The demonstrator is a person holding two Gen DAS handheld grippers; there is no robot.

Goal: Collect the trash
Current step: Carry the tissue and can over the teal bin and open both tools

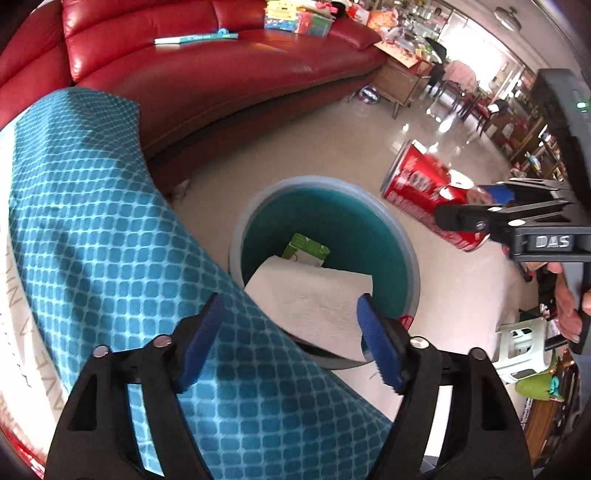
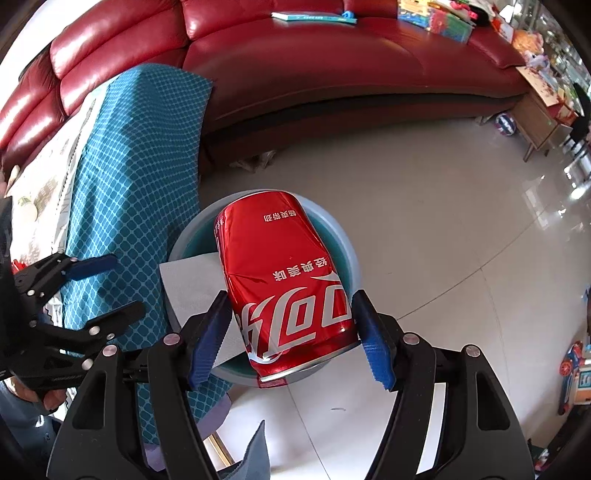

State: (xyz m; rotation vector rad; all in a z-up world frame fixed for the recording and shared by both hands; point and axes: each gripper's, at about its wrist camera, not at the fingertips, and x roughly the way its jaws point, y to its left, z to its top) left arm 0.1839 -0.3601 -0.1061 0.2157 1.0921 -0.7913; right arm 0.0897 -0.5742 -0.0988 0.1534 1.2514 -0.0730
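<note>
Living room with a shiny pale tiled floor, long red leather sofa curving along the back, book and bright toy boxes lying on its seat. Bench draped in a teal grid-pattern cloth on the left, wooden side table and a ball further back. Round bin, grey rim and teal inside, down on the floor just beside the bench. Left claw spread wide, blue pads clear of the white paper towel draped over the bin's near rim; green-and-white packet already lying inside. Right claw clamped on a dented red Coca-Cola can, tilted, white script upside down, creases across its side, held right above the bin opening.
</note>
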